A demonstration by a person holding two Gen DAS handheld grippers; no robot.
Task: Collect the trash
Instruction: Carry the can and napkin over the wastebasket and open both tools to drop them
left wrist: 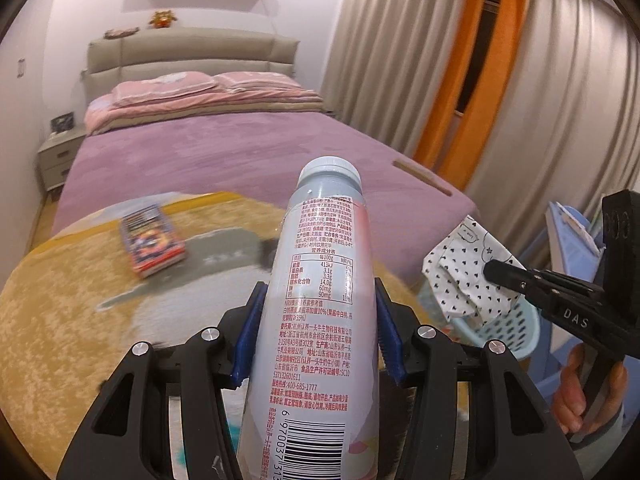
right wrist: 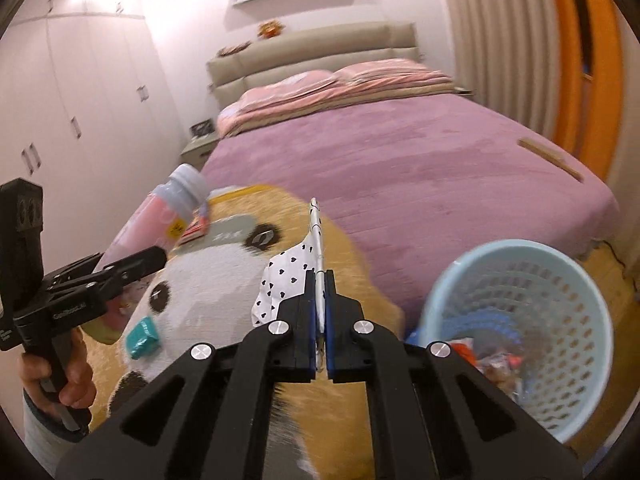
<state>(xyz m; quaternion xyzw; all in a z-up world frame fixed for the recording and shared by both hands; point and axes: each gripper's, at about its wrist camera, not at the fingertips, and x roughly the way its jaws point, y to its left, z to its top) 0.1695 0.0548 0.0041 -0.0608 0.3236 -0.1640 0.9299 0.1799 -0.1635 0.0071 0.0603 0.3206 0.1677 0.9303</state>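
Observation:
My left gripper (left wrist: 319, 312) is shut on a pale pink drink bottle (left wrist: 320, 280) with a grey-blue cap, held above the yellow panda blanket (left wrist: 60, 300); the bottle also shows in the right wrist view (right wrist: 160, 216). My right gripper (right wrist: 319, 292) is shut on a white wrapper with black hearts (right wrist: 288, 276), which also shows in the left wrist view (left wrist: 464, 272), over the light blue perforated trash basket (left wrist: 508, 328). In the right wrist view the basket (right wrist: 516, 320) stands to the right and holds several scraps.
A colourful snack packet (left wrist: 154, 242) lies on the blanket. A teal wrapper (right wrist: 142, 340) lies on the panda's face. The purple bed (right wrist: 400, 160) stretches behind, with curtains (left wrist: 420, 60) to the right and wardrobes (right wrist: 60, 100) to the left.

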